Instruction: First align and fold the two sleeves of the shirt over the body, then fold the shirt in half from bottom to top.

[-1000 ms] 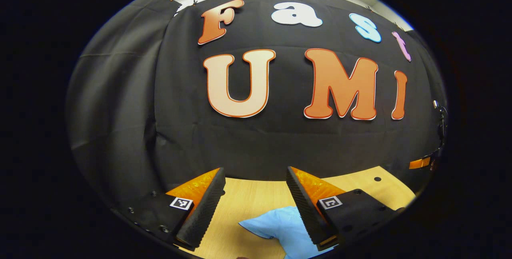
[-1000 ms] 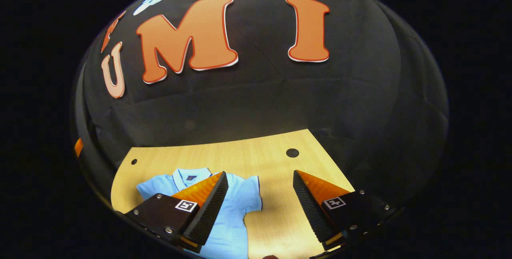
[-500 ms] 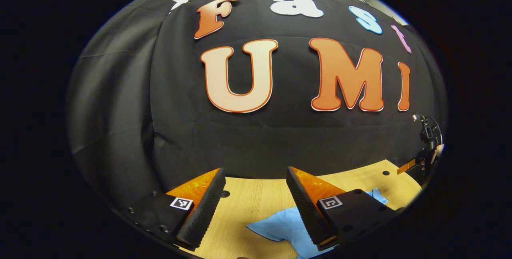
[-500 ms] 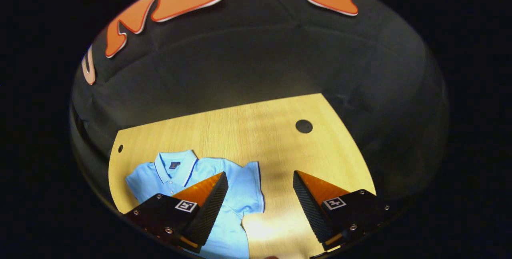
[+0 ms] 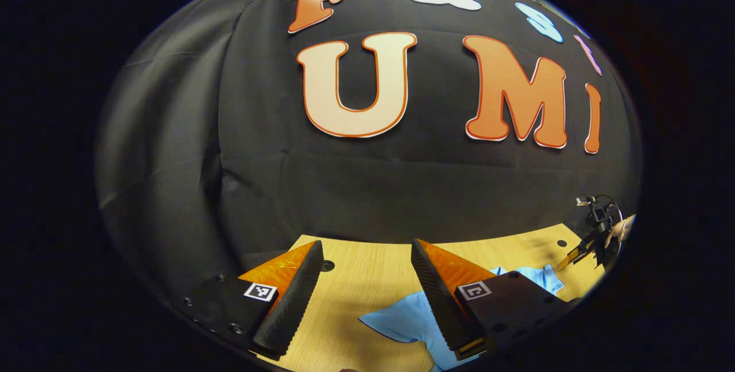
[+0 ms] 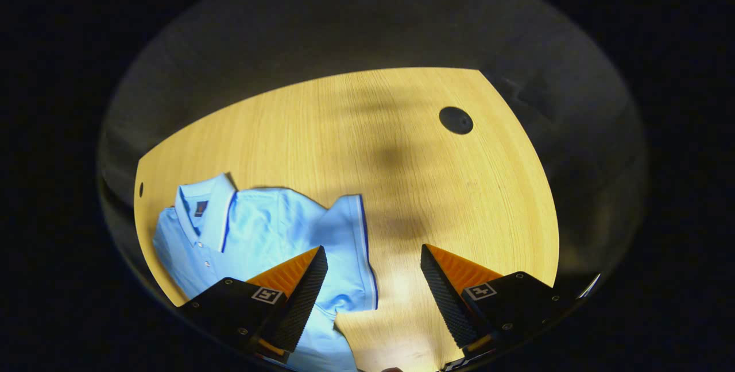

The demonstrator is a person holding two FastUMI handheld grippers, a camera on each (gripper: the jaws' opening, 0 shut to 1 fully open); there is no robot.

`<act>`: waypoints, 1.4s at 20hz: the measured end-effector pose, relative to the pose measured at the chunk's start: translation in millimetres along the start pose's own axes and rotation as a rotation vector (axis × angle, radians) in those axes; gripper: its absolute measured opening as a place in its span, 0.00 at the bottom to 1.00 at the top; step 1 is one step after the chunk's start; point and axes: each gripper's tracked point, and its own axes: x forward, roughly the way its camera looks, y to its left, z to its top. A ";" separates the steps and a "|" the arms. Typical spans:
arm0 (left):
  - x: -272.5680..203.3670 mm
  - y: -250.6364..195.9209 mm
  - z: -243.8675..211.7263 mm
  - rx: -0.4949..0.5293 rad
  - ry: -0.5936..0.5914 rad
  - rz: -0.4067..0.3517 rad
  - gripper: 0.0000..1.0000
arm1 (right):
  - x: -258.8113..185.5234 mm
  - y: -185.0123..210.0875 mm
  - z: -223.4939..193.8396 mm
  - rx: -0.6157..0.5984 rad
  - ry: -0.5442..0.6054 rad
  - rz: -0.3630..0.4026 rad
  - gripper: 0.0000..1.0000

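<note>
A light blue shirt [image 6: 270, 228] lies flat on the wooden counter [image 6: 402, 148]. It has a collar [image 6: 202, 211] with a dark blue line, small white buttons down the front, and short sleeves. One sleeve [image 6: 347, 245] sticks out to the side. Nothing is folded yet.

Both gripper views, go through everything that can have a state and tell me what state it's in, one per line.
Polo shirt: lying flat on the table, collar up top, front buttoned, nothing folded yet.
Sleeve: spread out sideways beside the body, unfolded.
Other sleeve: spread flat on the table, unfolded.
Left gripper: open, holding nothing.
Right gripper: open, holding nothing, one finger above the sleeve.
Wooden table: bare beside the shirt.
</note>
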 end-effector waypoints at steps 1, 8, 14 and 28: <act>2.2 1.9 -2.8 -0.001 0.008 0.004 0.99 | 6.8 -0.3 -2.4 -0.001 0.016 -0.006 0.99; 8.8 8.8 -21.8 -0.011 0.053 0.011 0.99 | 34.2 3.7 -15.2 -0.016 0.079 -0.034 0.99; 7.9 12.5 -32.8 -0.026 0.078 0.015 0.99 | 31.7 16.9 -17.8 -0.004 0.095 0.002 0.81; -13.7 68.1 -36.6 -0.044 0.066 0.033 0.99 | -44.4 48.8 1.9 -0.017 -0.054 -0.029 0.00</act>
